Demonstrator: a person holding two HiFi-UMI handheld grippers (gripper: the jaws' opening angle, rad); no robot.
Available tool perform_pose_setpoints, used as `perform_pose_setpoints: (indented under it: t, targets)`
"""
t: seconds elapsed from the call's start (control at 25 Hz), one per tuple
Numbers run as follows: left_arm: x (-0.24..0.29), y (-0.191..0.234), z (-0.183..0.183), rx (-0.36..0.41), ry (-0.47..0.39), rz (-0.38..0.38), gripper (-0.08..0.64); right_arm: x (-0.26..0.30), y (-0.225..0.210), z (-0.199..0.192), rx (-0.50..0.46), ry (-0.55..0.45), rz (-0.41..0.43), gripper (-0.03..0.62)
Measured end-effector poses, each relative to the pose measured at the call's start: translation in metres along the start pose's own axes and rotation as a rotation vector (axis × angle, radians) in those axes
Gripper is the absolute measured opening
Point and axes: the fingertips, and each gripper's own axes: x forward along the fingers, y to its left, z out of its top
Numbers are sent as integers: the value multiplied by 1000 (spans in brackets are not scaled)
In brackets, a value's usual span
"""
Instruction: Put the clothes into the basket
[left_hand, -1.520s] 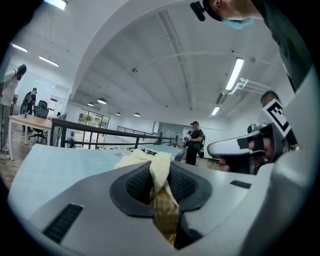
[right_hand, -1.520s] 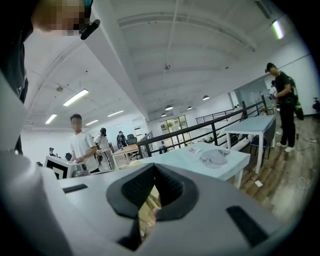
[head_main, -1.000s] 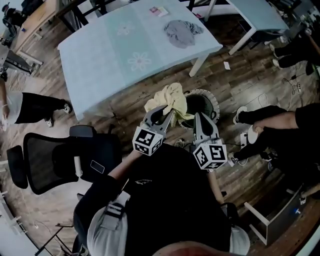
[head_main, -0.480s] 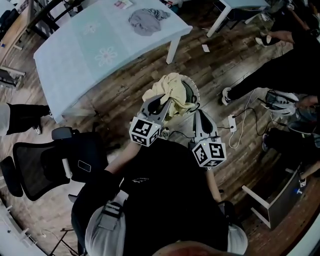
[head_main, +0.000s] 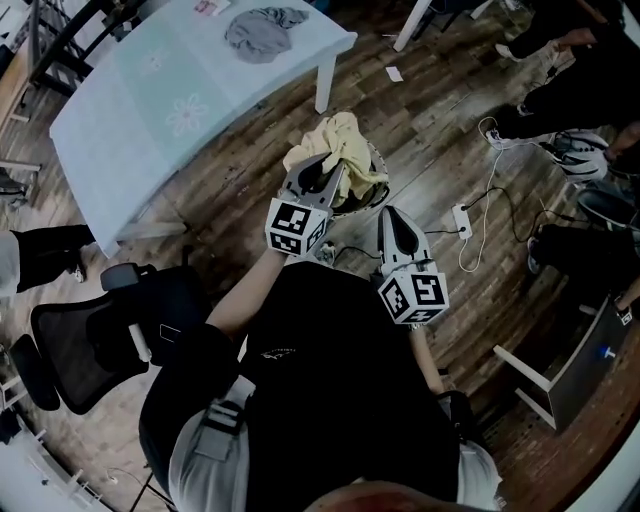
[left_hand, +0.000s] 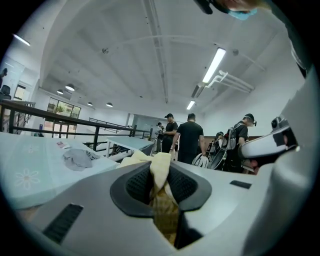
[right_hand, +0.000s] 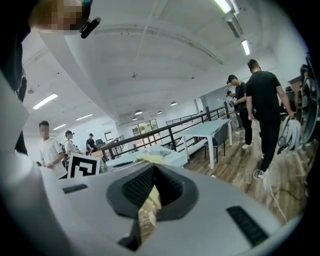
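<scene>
A pale yellow cloth (head_main: 341, 148) hangs from my left gripper (head_main: 335, 166), which is shut on it. In the left gripper view the cloth (left_hand: 161, 167) is pinched between the dark pads (left_hand: 139, 184) and sticks out past them. The cloth hangs over the round basket (head_main: 380, 178) on the floor and hides most of its opening. My right gripper (head_main: 384, 212) is beside the basket's near rim, its jaws (right_hand: 152, 172) together with no cloth visibly gripped. A grey garment (head_main: 258, 30) lies on the pale blue table (head_main: 150, 110), also seen in the left gripper view (left_hand: 77, 159).
A black office chair (head_main: 90, 340) stands at the left. A power strip with a white cable (head_main: 462, 215) lies on the wooden floor right of the basket. Seated people's legs (head_main: 560, 90) fill the upper right. Several people (left_hand: 190, 140) stand farther off.
Both grippers have moved away from the table, the left carrying the yellow cloth. The cloth hung at the basket's left edge; it now hangs over the opening.
</scene>
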Motion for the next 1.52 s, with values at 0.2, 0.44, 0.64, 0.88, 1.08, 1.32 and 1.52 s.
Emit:
perform_pose_setpoints:
  t: [0.2, 0.44, 0.64, 0.88, 1.08, 1.32, 1.52]
  targets:
    - [8, 5, -21, -3, 47, -7, 75, -7, -10, 1, 23, -21, -55, 9]
    - [40, 8, -47, -4, 111, -13, 75, -11, -25, 1, 37, -19, -89, 9]
    - [63, 9, -73, 7, 176, -35, 75, -19, -38, 0, 65, -18, -142, 9]
    - [90, 9, -113, 38, 277, -74, 75, -25, -50, -11, 114, 0, -208, 9]
    - [110, 14, -143, 39, 346, -93, 75, -26, -59, -20, 144, 14, -261, 9]
    - [132, 23, -180, 30, 441, -105, 77, -37, -74, -27, 175, 23, -341, 9]
    - [142, 25, -211, 15, 517, -113, 77, -50, -83, -30, 185, 15, -410, 9]
